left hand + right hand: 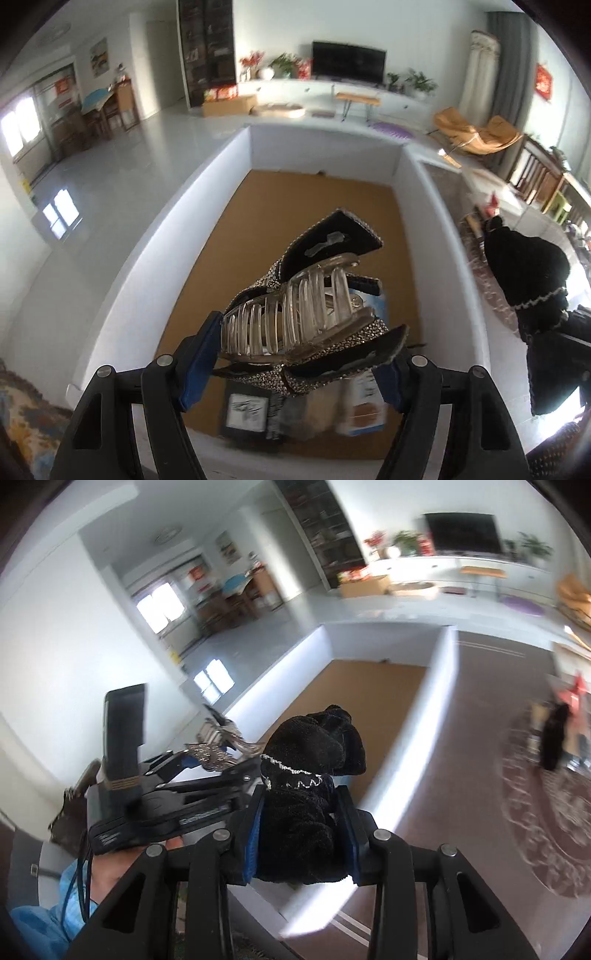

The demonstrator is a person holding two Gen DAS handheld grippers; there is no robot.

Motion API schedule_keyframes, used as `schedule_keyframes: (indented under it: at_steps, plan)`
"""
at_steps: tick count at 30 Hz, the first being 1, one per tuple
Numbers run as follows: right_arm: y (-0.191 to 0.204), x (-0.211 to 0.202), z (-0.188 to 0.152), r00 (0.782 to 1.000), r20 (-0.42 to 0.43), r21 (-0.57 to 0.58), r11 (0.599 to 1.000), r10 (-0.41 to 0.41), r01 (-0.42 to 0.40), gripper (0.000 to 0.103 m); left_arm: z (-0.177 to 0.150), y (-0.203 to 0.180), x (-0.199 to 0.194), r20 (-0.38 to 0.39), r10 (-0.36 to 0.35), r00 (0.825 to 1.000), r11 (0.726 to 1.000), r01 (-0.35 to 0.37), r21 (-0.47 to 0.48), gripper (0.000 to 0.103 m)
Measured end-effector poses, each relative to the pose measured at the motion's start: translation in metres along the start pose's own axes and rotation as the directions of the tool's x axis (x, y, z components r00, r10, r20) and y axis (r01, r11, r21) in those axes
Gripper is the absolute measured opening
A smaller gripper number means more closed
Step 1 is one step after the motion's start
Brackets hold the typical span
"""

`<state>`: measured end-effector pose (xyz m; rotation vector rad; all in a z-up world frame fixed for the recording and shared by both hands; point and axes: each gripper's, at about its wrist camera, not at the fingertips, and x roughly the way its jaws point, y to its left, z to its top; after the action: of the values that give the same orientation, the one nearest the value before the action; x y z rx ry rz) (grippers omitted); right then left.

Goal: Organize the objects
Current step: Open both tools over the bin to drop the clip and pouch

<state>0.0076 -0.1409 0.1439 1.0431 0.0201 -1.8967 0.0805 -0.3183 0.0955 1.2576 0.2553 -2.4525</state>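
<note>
My left gripper (295, 354) is shut on a clear hair claw clip (295, 317) trimmed with rhinestones and a black bow, held above a white-walled box (325, 147) with a brown floor. In the right wrist view my right gripper (299, 812) is shut on a black velvet fabric piece (306, 775) with white zigzag stitching, over the box's right wall (439, 686). That black piece (524, 266) also shows at the right of the left wrist view. The left gripper's body (166, 797) and its clip (218, 746) sit just left of the right one.
On the box floor lie a black-framed card (245, 410) and a blue-and-white package (365, 406). A patterned rug (546, 812) spreads right of the box, with a dark item (552, 738) and red things on it. A hand and blue sleeve (37, 923) show lower left.
</note>
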Motion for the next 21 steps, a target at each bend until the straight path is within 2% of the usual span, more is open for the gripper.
schedule_keyframes:
  at_steps: [1, 2, 4, 6, 7, 8, 9, 11, 14, 17, 21]
  plan:
    - [0.004, 0.018, 0.002, 0.999, -0.039, -0.003, 1.000, 0.005, -0.005, 0.060, -0.002, 0.008, 0.013, -0.057, 0.026, 0.998, 1.000, -0.027, -0.016, 0.073]
    - [0.005, 0.033, 0.002, 0.997, -0.079, 0.009, 1.000, 0.015, -0.015, 0.073, -0.005, 0.016, 0.024, -0.108, 0.048, 0.993, 0.998, -0.052, -0.036, 0.073]
    - [0.000, 0.046, 0.000, 0.995, -0.102, 0.038, 0.999, 0.018, -0.014, 0.073, -0.013, 0.024, 0.032, -0.153, 0.063, 0.986, 0.994, -0.076, -0.079, 0.073]
    - [-0.009, 0.037, -0.005, 0.998, -0.066, 0.049, 0.999, -0.005, 0.008, 0.076, -0.023, 0.026, 0.029, -0.125, 0.046, 0.991, 0.991, -0.061, -0.116, 0.074]
    - [-0.016, 0.027, -0.009, 0.999, -0.034, 0.047, 0.999, -0.023, 0.025, 0.084, -0.024, 0.025, 0.026, -0.106, 0.049, 0.993, 0.990, -0.062, -0.124, 0.081]
    - [-0.023, 0.016, -0.014, 0.998, -0.002, 0.043, 0.997, -0.057, 0.057, 0.092, -0.025, 0.024, 0.023, -0.087, 0.052, 0.995, 0.989, -0.064, -0.130, 0.084]
    - [-0.034, 0.003, -0.020, 0.993, 0.039, 0.042, 0.993, -0.112, 0.111, 0.096, -0.025, 0.021, 0.020, -0.070, 0.059, 0.996, 0.988, -0.068, -0.137, 0.089]
    - [-0.057, -0.016, -0.031, 0.973, 0.096, 0.064, 0.977, -0.208, 0.203, 0.102, -0.022, 0.016, 0.018, -0.037, 0.057, 0.998, 0.989, -0.061, -0.136, 0.090]
    - [-0.115, -0.040, -0.059, 0.923, 0.114, 0.150, 0.925, -0.367, 0.349, 0.102, -0.014, 0.006, 0.024, -0.034, 0.108, 0.994, 0.989, -0.111, -0.097, 0.093]
    - [-0.176, -0.055, -0.099, 0.853, 0.040, 0.243, 0.833, -0.520, 0.497, 0.102, -0.011, -0.004, 0.025, -0.017, 0.146, 0.989, 0.987, -0.147, -0.070, 0.093]
    - [-0.226, -0.080, -0.137, 0.754, 0.000, 0.320, 0.715, -0.656, 0.622, 0.102, -0.003, -0.007, 0.018, 0.022, 0.175, 0.984, 0.982, -0.173, -0.074, 0.093]
